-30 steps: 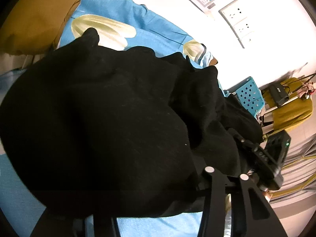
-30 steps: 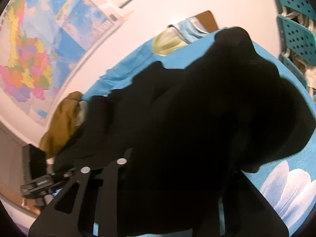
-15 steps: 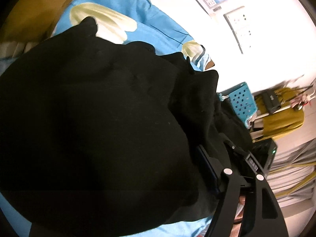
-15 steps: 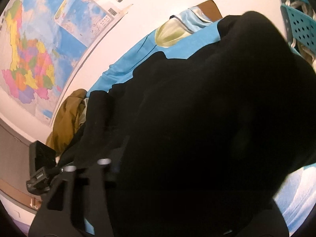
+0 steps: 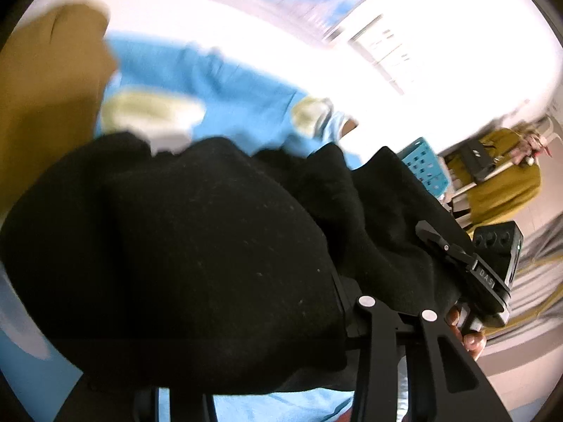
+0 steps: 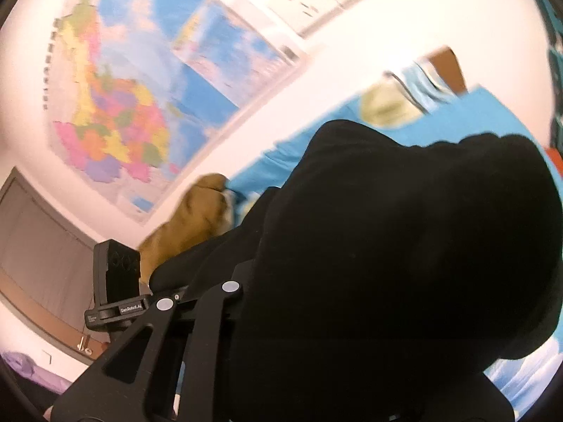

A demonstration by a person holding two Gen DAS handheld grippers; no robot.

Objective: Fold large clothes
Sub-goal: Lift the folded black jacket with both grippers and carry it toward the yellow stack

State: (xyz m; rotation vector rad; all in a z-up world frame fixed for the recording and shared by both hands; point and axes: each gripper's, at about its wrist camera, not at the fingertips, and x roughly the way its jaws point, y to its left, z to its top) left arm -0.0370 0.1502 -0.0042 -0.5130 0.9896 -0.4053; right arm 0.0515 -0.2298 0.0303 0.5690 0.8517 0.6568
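Black garment (image 5: 197,253) — one, bunched — is draped over two grippers; jaws, lately closing, are hidden — grip cannot be told.

black garment (image 5: 197,260) bunched over left gripper (image 5: 281,316), fingers hidden; blue bedsheet (image 5: 225,81) behind.

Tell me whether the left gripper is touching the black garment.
Touching. The left wrist view shows the black garment draped over the left gripper, folds lying directly on the finger linkage. Its jaws have just been closing, with cloth between them.
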